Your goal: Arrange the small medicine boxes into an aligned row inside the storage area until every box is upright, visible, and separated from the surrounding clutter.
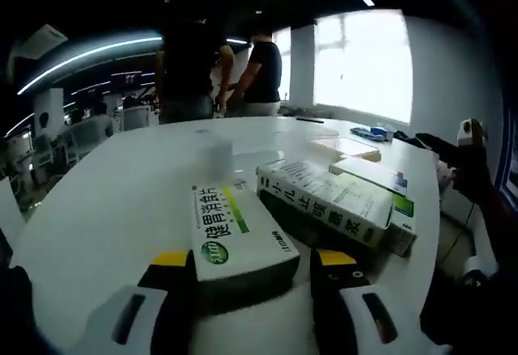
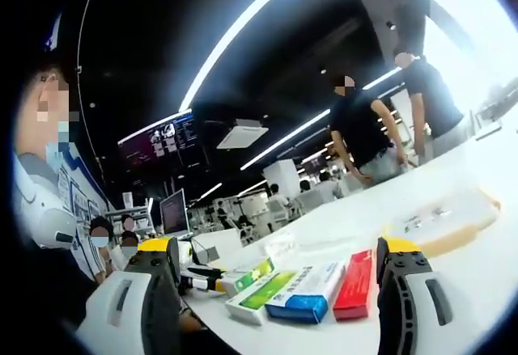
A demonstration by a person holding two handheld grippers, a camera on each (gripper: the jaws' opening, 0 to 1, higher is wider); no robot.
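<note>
Medicine boxes (image 2: 303,290) overlap (labels unreadable) between right hand-held gripper (image 2: 275,290) jaws.

White-and-green medicine box (image 1: 239,238) lies flat; long white box (image 1: 332,201) beside it, perhaps touching.

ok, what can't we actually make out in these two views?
- Left gripper view: whether the left claw touches the green-and-white box; the near end sits low between the fingers.
- Left gripper view: the flat boxes behind the long white box are partly covered by it.
- Right gripper view: print on the red box, blue box and green box is too small.
</note>
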